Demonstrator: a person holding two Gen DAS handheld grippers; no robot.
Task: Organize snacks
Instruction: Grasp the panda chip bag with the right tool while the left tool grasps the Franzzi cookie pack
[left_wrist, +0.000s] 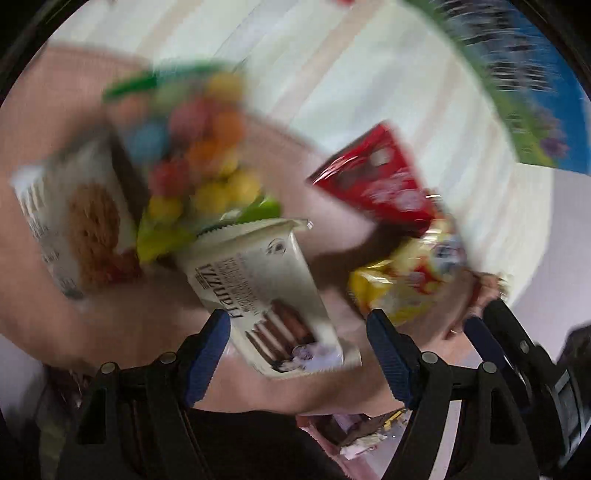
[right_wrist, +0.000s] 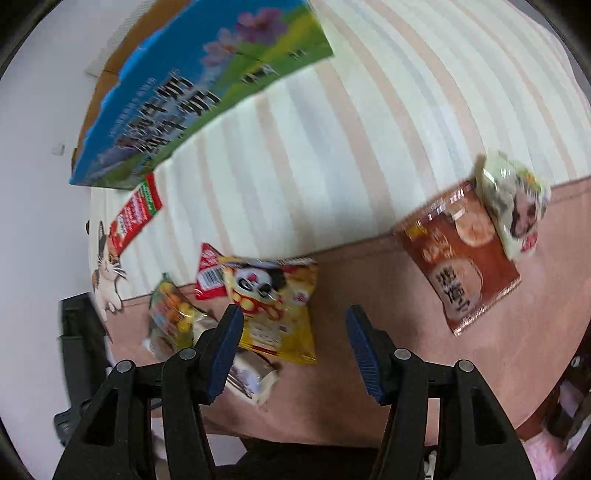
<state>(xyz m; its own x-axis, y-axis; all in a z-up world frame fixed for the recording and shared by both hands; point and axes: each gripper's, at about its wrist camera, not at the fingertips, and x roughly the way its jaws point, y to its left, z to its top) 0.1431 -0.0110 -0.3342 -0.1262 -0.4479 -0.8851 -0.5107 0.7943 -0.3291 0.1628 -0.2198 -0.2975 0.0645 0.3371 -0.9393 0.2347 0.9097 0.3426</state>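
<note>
My left gripper (left_wrist: 299, 350) is open, its blue pads either side of a white wafer packet (left_wrist: 266, 291) lying on the pink cloth. Around it lie a cookie packet (left_wrist: 74, 221), a bag of coloured candy balls (left_wrist: 195, 158), a red packet (left_wrist: 373, 181) and a yellow panda snack bag (left_wrist: 406, 280). My right gripper (right_wrist: 293, 345) is open and empty, just above the yellow panda bag (right_wrist: 277, 306). The candy bag (right_wrist: 171, 314), the wafer packet (right_wrist: 251, 380) and the red packet (right_wrist: 208, 273) show left of it. The right gripper's fingers (left_wrist: 491, 332) show at the right of the left wrist view.
A brown cracker packet (right_wrist: 461, 258) and a pale green packet (right_wrist: 517, 206) lie on the pink cloth (right_wrist: 369, 295) at right. A blue and green carton (right_wrist: 192, 92) stands on the striped cloth (right_wrist: 351, 147) at back left, with a red sachet (right_wrist: 135, 214) below it.
</note>
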